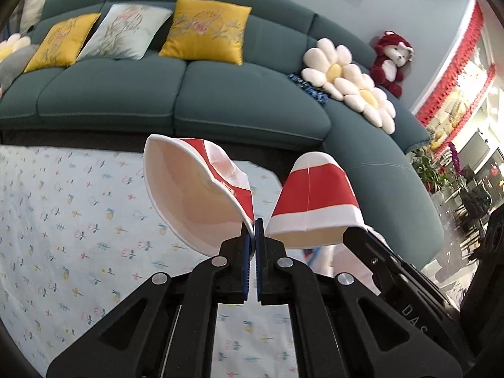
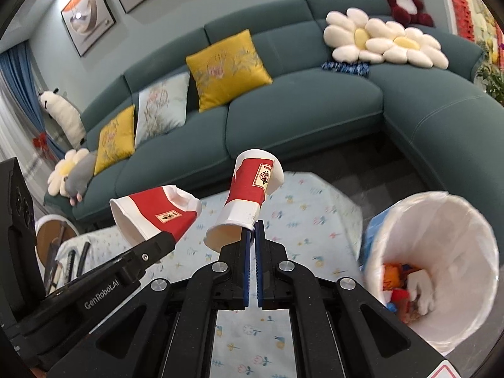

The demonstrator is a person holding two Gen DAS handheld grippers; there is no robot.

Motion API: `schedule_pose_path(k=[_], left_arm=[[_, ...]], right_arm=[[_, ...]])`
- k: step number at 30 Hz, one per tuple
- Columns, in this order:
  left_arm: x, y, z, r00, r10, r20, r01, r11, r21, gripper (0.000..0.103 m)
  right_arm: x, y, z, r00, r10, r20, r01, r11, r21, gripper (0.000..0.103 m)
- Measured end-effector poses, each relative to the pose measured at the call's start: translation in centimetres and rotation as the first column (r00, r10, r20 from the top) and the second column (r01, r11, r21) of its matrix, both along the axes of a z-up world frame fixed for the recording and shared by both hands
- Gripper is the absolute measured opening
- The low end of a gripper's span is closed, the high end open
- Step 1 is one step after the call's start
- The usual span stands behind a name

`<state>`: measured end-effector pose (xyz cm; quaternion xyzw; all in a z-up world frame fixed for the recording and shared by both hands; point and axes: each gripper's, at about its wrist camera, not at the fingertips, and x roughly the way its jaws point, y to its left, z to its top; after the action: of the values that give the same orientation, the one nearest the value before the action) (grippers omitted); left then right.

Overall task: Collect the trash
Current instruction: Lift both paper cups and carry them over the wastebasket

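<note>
My left gripper (image 1: 253,228) is shut on the rim of a crushed red-and-white paper cup (image 1: 195,189), held above the table. That cup also shows in the right wrist view (image 2: 157,217) at the tip of the left gripper (image 2: 163,239). My right gripper (image 2: 253,230) is shut on the rim of a second red-and-white paper cup (image 2: 249,198), its base pointing away. That second cup shows in the left wrist view (image 1: 315,201) at my right, on the right gripper (image 1: 352,233). A white-lined trash bin (image 2: 441,245) with coloured trash inside stands to the right of the table.
A table with a flowered cloth (image 2: 302,217) lies below both grippers. A teal sofa (image 2: 302,110) with yellow cushions (image 2: 226,69) and flower pillows (image 2: 384,39) curves behind it. A small round stool (image 2: 53,233) stands at the left. Plants (image 1: 431,170) stand at the far right.
</note>
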<state>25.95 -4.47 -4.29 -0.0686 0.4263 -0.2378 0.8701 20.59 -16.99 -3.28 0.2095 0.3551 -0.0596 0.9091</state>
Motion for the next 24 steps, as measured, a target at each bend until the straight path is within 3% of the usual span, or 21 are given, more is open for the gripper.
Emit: schedule_pose_path(k=[12, 24], left_arm=[[-5.3, -5.7, 5.0, 0.992, -0.092, 0.082, 0.092, 0.996, -0.004, 0.002], [-9.5, -11.7, 7.1, 0.975, -0.185, 0.120, 0.186, 0.983, 0.005, 0.002]], right_arm=[[-5.9, -5.0, 5.3, 0.993, -0.068, 0.096, 0.070, 0.997, -0.018, 0.003], [-11.5, -11.1, 7.0, 0.977, -0.157, 0.142, 0.160, 0.987, -0.007, 0.003]])
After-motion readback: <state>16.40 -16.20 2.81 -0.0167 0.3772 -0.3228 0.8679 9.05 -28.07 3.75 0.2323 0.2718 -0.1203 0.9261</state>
